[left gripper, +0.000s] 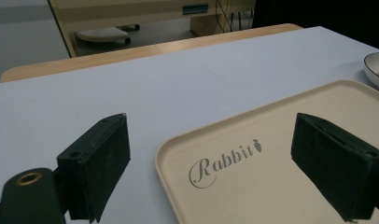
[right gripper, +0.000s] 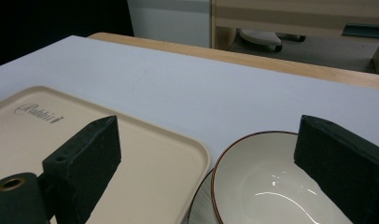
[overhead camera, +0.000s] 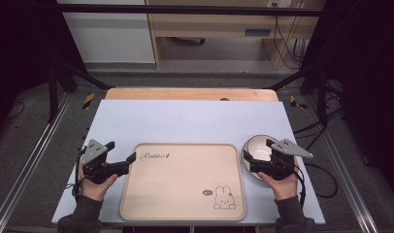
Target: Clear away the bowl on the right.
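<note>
High view: a white bowl point(overhead camera: 259, 151) with a thin dark rim sits on a plate at the table's right side, just beside the right edge of the beige tray point(overhead camera: 183, 182). The right gripper point(overhead camera: 251, 161) hangs over the bowl's near side, jaws spread wide with nothing pinched; in the right gripper view the bowl point(right gripper: 271, 186) lies between and below the jaws, though whether a jaw touches its rim is hard to tell. The left gripper point(overhead camera: 133, 157) reaches the tray's left edge, jaws wide apart and empty, straddling the tray corner.
</note>
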`<state>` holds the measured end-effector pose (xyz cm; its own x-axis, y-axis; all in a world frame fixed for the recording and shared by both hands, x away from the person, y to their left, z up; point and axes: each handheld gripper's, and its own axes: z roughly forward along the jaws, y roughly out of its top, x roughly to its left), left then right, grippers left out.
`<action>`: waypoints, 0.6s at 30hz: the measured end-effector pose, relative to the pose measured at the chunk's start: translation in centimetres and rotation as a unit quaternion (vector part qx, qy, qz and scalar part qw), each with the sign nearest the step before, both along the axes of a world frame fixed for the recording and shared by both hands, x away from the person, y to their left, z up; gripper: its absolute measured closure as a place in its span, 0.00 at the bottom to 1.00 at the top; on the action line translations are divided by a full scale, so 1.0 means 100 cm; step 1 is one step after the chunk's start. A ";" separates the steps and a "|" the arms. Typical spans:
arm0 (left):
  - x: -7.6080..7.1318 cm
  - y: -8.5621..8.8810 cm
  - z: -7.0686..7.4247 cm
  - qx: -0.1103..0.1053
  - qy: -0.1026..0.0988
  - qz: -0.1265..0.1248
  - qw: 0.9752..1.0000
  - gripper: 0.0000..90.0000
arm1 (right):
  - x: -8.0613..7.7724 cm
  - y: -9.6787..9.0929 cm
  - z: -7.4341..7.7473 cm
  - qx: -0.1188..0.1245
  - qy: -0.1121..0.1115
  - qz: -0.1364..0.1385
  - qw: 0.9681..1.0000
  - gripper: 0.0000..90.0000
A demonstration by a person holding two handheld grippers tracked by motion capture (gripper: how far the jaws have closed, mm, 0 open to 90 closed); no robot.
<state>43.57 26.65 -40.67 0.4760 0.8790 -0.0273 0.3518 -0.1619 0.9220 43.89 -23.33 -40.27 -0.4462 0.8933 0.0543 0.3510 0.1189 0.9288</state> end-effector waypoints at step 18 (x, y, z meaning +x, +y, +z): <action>0.001 0.001 -0.002 0.004 0.003 0.002 1.000 0.13 | 0.000 -0.013 0.006 0.009 -0.001 -0.027 1.000 0.09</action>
<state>43.67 26.70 -40.88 0.4723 0.8811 -0.0236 0.3583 -0.1674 0.9185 43.90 -24.67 -39.63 -0.3971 0.9151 0.0698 0.3547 0.0829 0.9313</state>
